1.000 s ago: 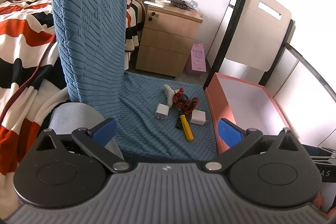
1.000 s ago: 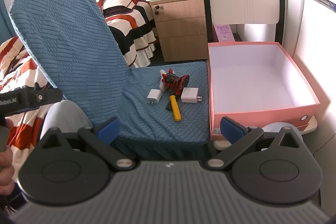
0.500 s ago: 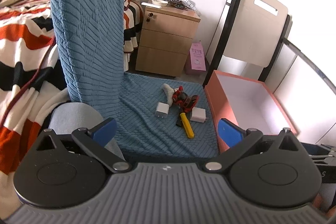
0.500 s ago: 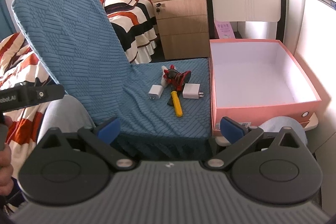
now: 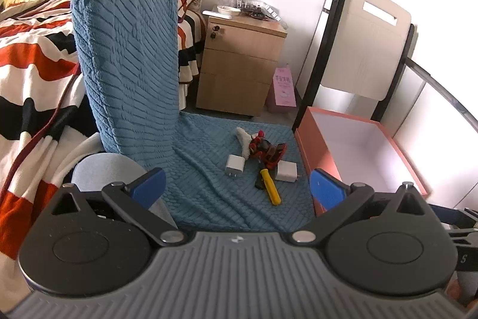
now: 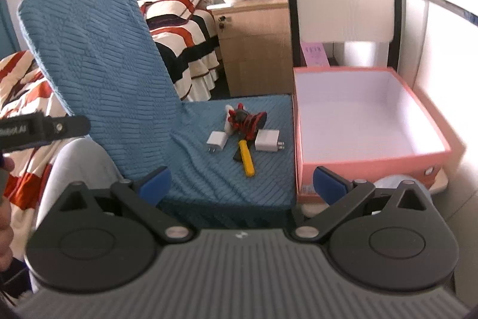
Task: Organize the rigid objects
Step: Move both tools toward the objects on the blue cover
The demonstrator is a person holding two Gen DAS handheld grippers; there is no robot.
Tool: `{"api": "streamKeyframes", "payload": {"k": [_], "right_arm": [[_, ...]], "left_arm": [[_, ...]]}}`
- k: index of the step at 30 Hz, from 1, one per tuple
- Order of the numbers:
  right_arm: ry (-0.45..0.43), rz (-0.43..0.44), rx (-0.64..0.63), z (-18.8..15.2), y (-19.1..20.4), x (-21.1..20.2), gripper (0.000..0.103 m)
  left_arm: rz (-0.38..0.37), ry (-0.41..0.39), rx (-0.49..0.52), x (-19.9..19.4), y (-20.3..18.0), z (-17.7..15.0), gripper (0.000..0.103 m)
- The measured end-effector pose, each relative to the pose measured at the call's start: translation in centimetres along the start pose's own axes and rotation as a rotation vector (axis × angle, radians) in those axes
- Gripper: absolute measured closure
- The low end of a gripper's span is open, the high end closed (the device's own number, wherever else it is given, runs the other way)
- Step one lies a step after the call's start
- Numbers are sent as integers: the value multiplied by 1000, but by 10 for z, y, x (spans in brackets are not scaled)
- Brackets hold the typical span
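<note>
Blue ribbed fabric covered the chair [image 6: 98,56], its backrest filling the upper left of the right wrist view and its seat spreading across the middle. On that seat, near the centre of the frame, lay a small cluster: a white charger [image 6: 216,140] with its prongs pointing toward the camera, a second white charger [image 6: 268,140] to its right with prongs facing the box, a yellow-handled tool [image 6: 246,157] between them, and a red and black toy [image 6: 247,121] just behind, touching a white fluffy piece [image 6: 229,118]. The pink box [image 6: 370,151] sat open at the right of centre, its white inside showing nothing in it, its wall beside the seat edge.

The right gripper [image 6: 240,180] stood at the bottom of its frame with its blue fingertips wide apart and nothing between them. The left gripper [image 5: 237,183] did likewise in its own view, spread open above the same cluster, with the yellow-handled tool [image 5: 270,187] and chargers ahead of it. A wooden nightstand [image 5: 239,71] stood in the upper middle, and a striped bedspread [image 5: 27,59] filled the left edge
</note>
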State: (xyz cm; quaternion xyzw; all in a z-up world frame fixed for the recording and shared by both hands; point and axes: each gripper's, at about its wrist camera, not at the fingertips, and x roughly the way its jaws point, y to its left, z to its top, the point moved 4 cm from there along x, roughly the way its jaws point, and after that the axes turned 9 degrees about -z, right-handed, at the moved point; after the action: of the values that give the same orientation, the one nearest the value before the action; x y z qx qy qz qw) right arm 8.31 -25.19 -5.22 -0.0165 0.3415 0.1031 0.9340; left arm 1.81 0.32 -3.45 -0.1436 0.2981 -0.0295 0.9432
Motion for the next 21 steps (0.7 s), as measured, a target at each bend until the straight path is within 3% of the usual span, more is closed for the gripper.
{"api": "streamKeyframes", "payload": {"k": [21], "right_arm": [[69,88,18,-22,12,34,0]], "left_arm": [[-49,59,-4,42,10,-20,0]]}}
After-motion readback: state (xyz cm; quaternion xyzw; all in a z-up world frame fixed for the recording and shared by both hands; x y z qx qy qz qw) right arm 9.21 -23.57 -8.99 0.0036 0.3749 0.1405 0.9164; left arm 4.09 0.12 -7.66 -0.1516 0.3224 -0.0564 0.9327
